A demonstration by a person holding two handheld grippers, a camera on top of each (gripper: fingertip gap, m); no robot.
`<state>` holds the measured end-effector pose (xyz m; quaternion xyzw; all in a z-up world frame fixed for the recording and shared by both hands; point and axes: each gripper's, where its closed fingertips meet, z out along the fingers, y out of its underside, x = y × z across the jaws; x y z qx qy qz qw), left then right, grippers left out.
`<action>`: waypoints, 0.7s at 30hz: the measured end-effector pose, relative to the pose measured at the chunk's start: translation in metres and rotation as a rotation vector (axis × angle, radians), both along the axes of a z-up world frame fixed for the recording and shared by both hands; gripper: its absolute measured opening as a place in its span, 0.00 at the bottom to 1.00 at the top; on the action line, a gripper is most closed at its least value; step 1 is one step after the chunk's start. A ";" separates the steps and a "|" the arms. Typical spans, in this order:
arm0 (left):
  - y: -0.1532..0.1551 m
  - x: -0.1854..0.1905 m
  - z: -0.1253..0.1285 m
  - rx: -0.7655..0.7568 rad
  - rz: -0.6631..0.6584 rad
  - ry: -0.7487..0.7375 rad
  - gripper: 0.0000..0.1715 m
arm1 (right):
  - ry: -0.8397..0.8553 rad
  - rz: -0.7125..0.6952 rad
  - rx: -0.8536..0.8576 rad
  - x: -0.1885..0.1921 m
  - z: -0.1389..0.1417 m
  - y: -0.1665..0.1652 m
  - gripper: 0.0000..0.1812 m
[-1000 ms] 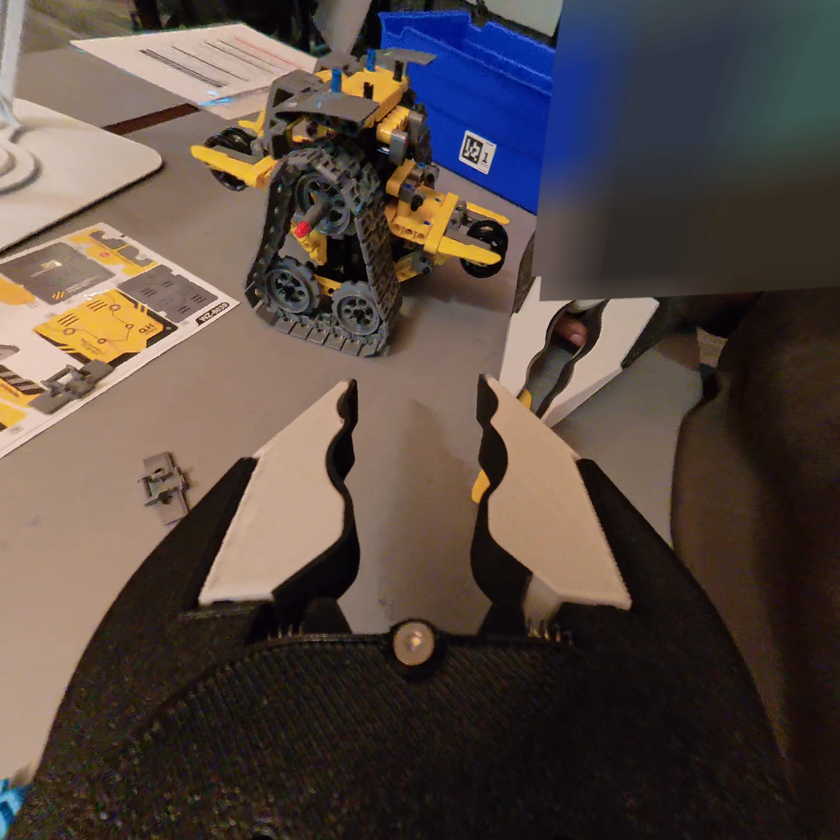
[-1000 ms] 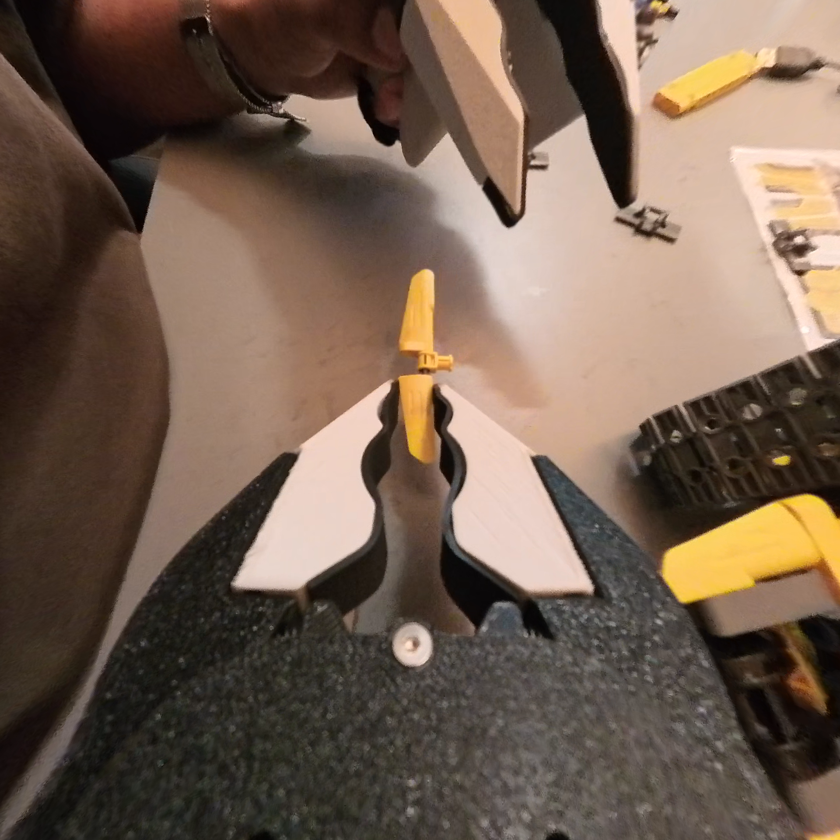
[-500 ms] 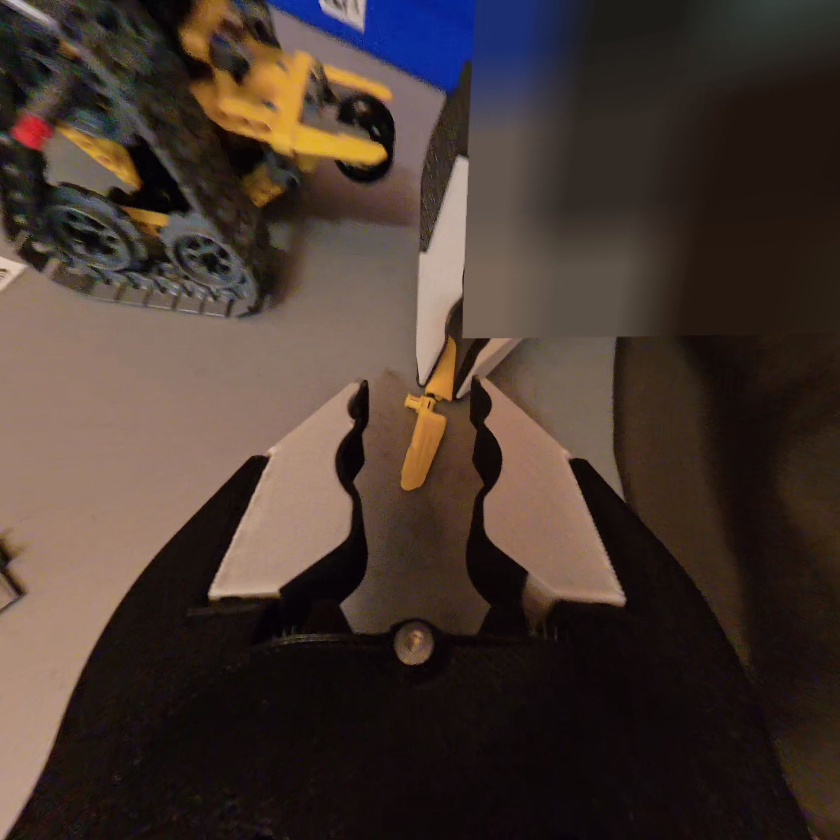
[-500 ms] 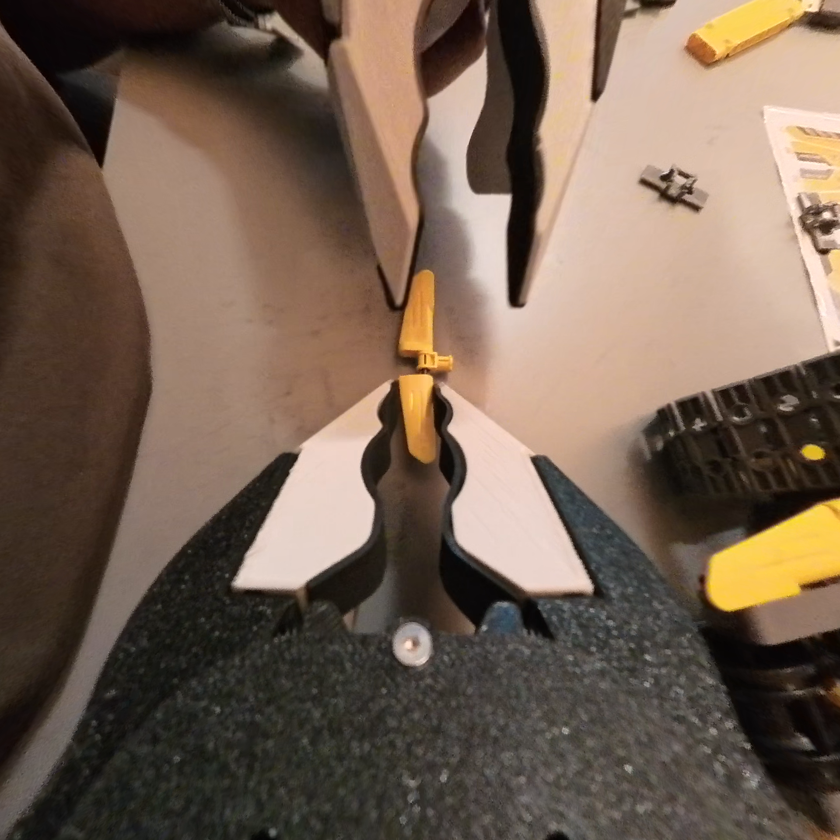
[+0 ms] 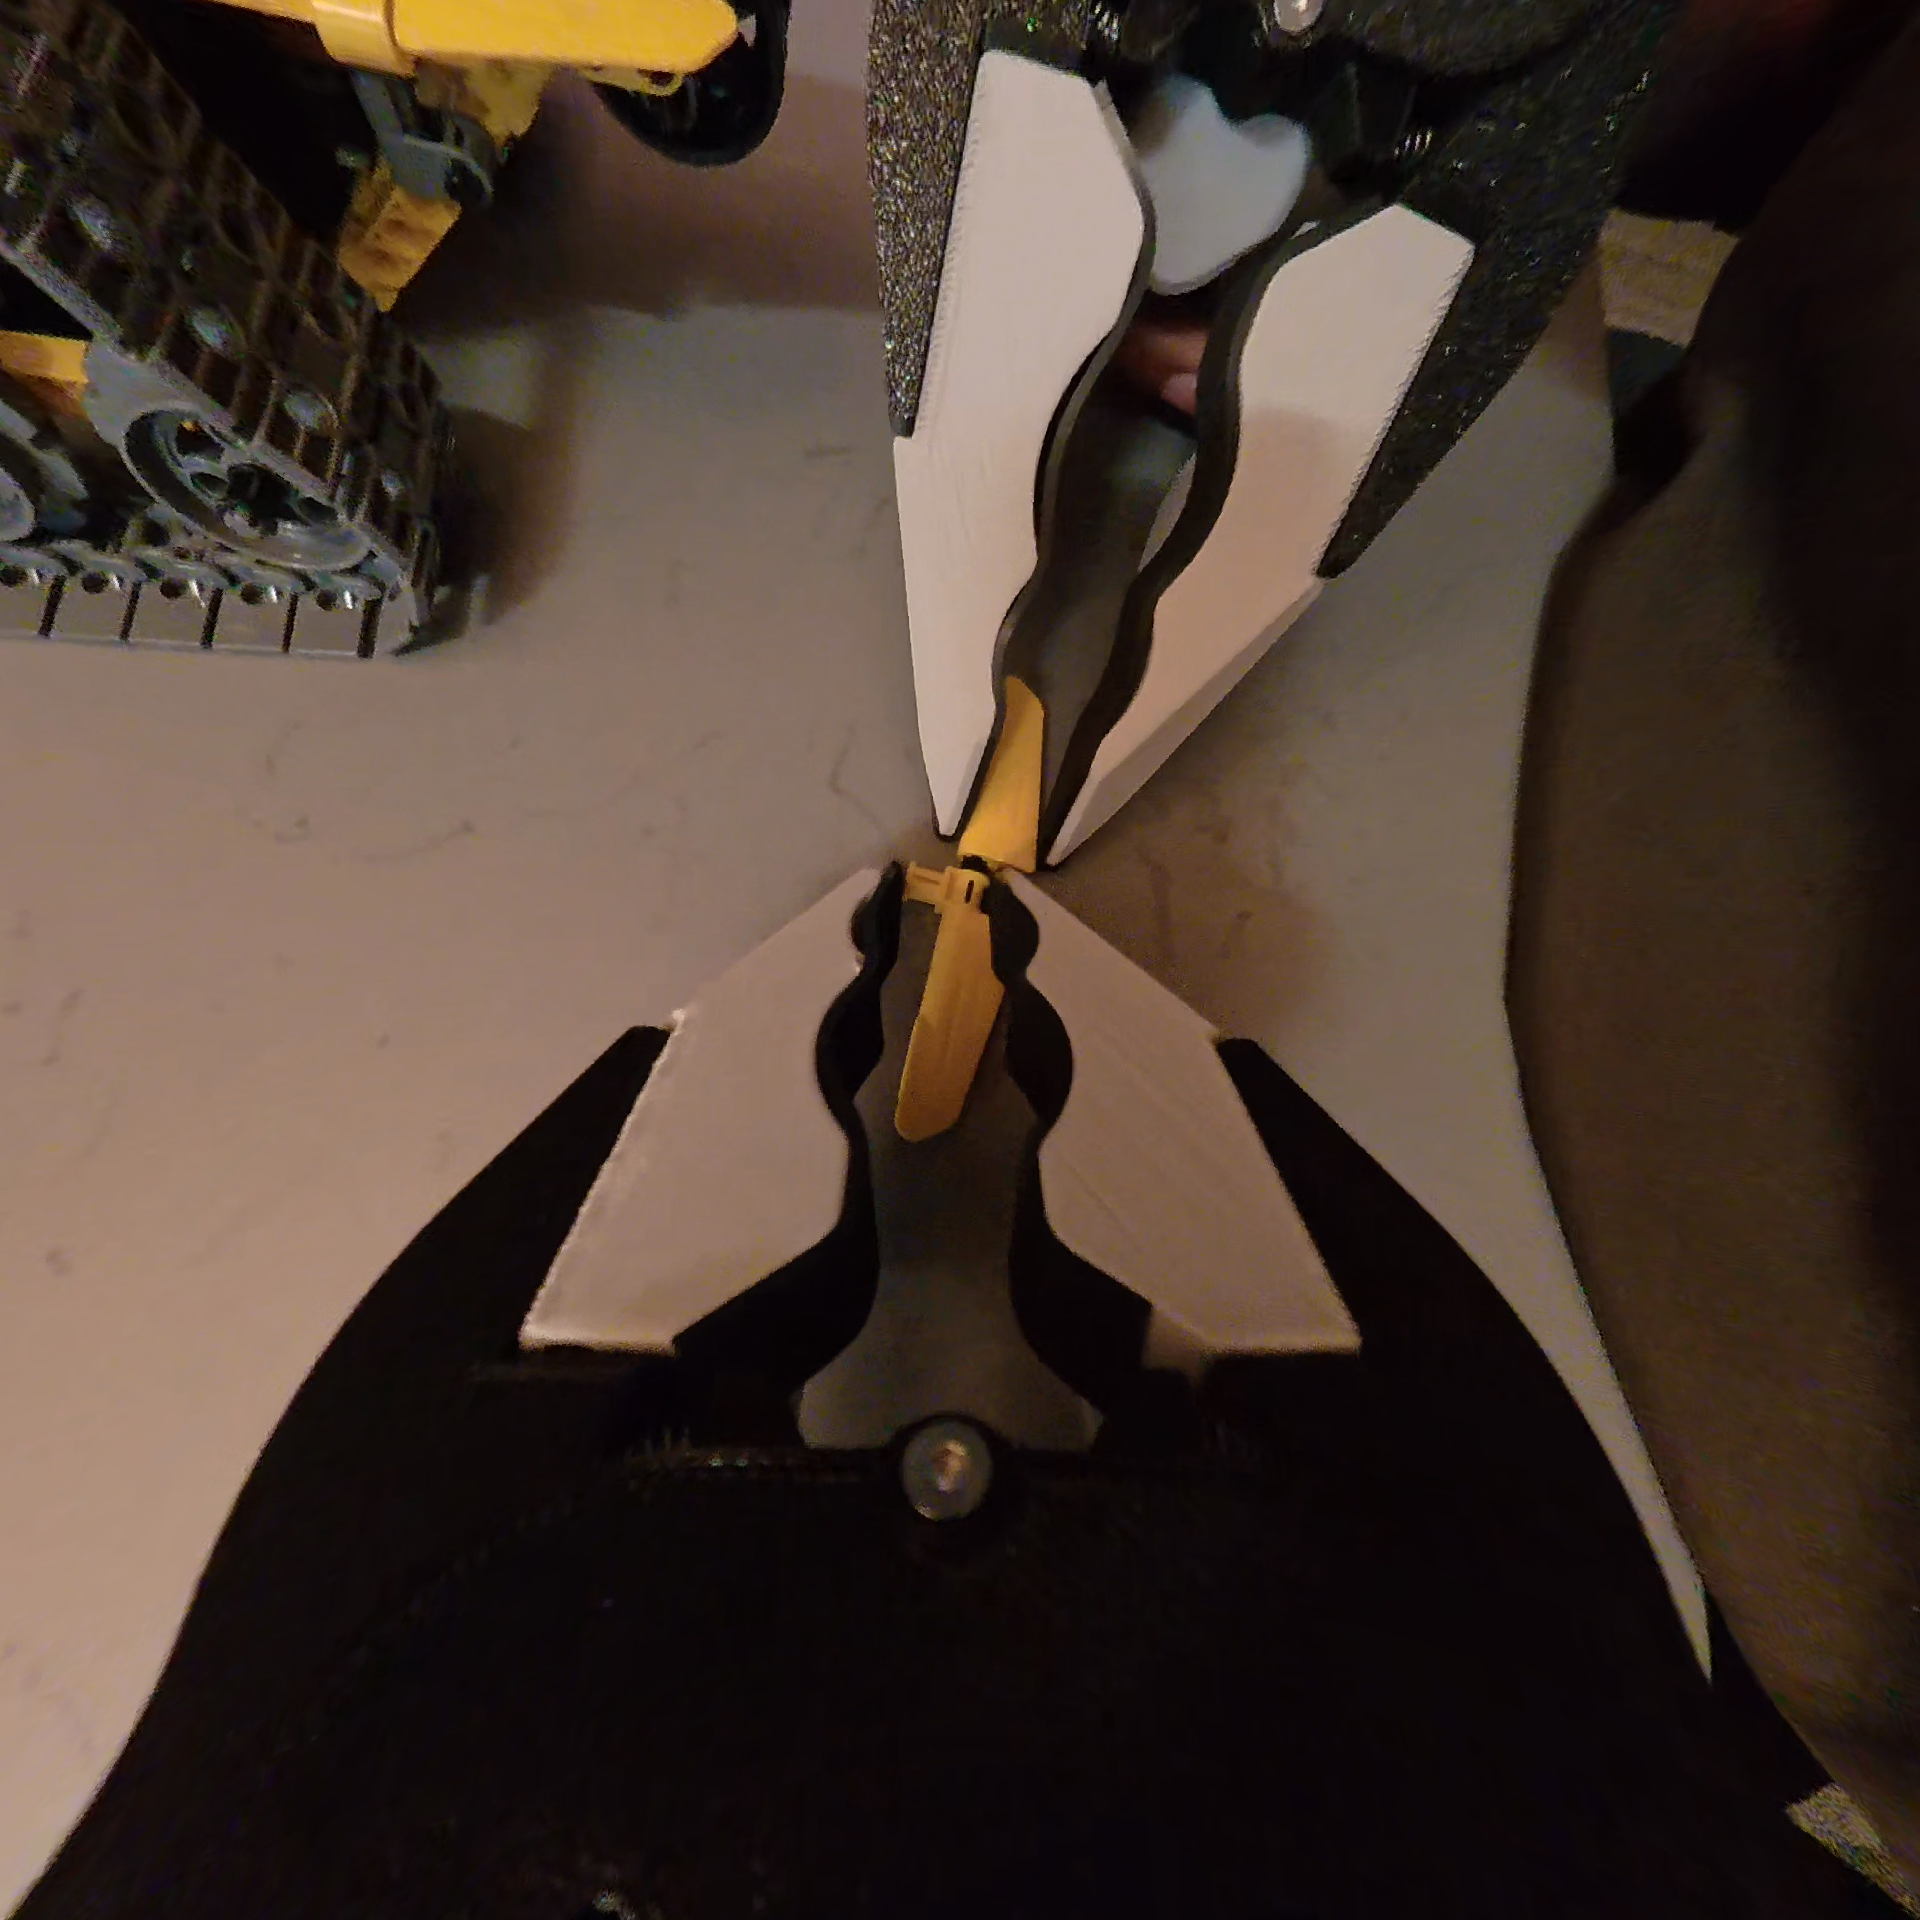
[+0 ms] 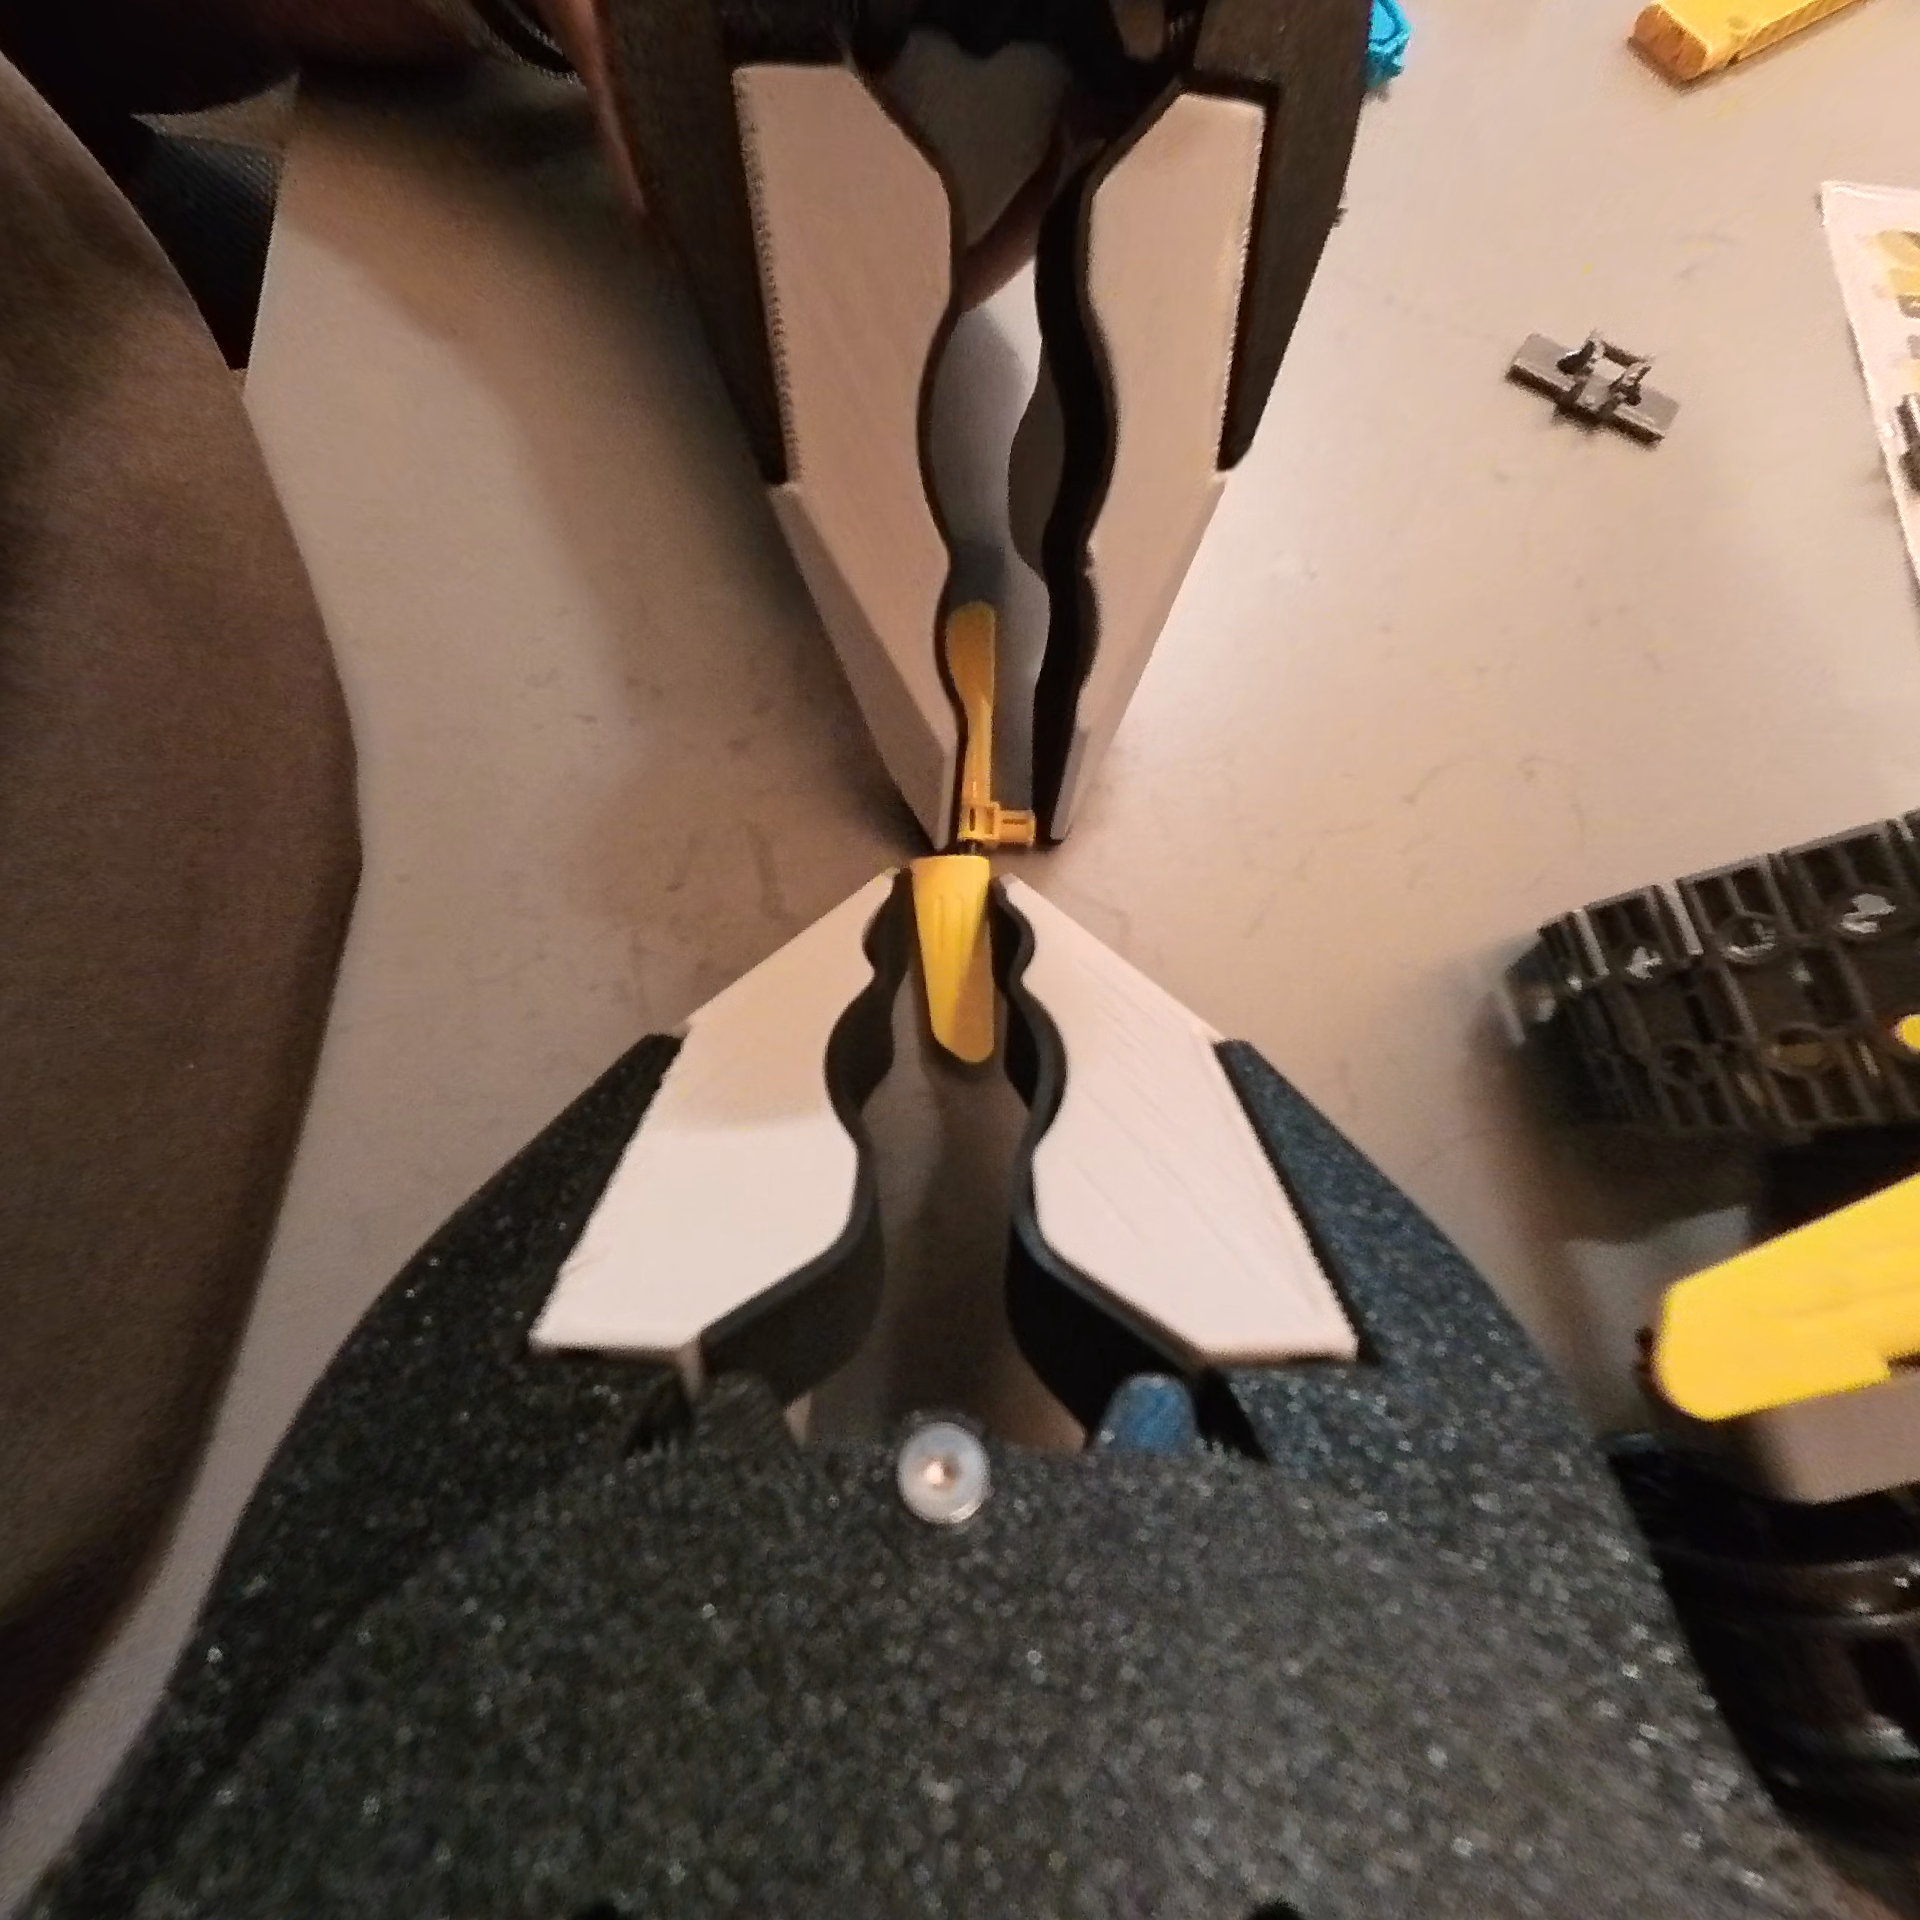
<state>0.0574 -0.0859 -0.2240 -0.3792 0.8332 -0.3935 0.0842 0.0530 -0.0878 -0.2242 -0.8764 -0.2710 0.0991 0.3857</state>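
A small yellow piece, two blade-shaped halves joined by a short pin, hangs between my two grippers above the grey table (image 5: 416,935). My left gripper (image 5: 940,883) is shut on one half (image 5: 951,1018). My right gripper (image 6: 945,878) is shut on the other half (image 6: 956,956). The grippers meet tip to tip. The right gripper shows at the top of the left wrist view (image 5: 992,847), with its half of the piece (image 5: 1008,769) between its fingers. The left gripper shows at the top of the right wrist view (image 6: 997,831).
A yellow and grey tracked model vehicle (image 5: 208,416) stands close by; it also shows in the right wrist view (image 6: 1714,987). A loose grey track link (image 6: 1590,390), a sticker sheet (image 6: 1881,343) and a yellow part (image 6: 1745,26) lie beyond. A person's brown clothing (image 5: 1714,935) borders the table. Only a small space, under 4 cm, lies between the two pairs of fingers. The loose grey track link (image 6: 1590,390) sits 15 cm or so from the ends of my left fingers.
My left gripper has moved down to the right gripper and closed from wide open onto the free half of the yellow piece. The right gripper has stayed shut on its half.
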 end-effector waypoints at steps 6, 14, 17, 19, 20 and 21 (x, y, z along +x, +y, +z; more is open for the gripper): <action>-0.001 0.000 0.000 0.033 -0.018 -0.031 0.08 | 0.010 -0.003 -0.006 0.000 0.000 -0.001 0.08; -0.004 -0.002 -0.001 0.054 -0.044 -0.049 0.08 | 0.034 0.009 -0.021 -0.001 0.000 -0.006 0.08; -0.004 -0.002 -0.001 0.045 -0.048 -0.041 0.08 | 0.043 0.010 -0.026 0.000 0.000 -0.007 0.07; -0.005 -0.003 -0.001 0.045 -0.052 -0.041 0.08 | 0.060 0.012 -0.037 0.000 0.000 -0.009 0.07; -0.006 -0.003 -0.002 0.047 -0.054 -0.042 0.08 | 0.073 0.012 -0.045 0.000 0.000 -0.009 0.07; -0.007 -0.003 -0.002 0.048 -0.055 -0.044 0.08 | 0.085 0.011 -0.053 0.000 0.000 -0.010 0.07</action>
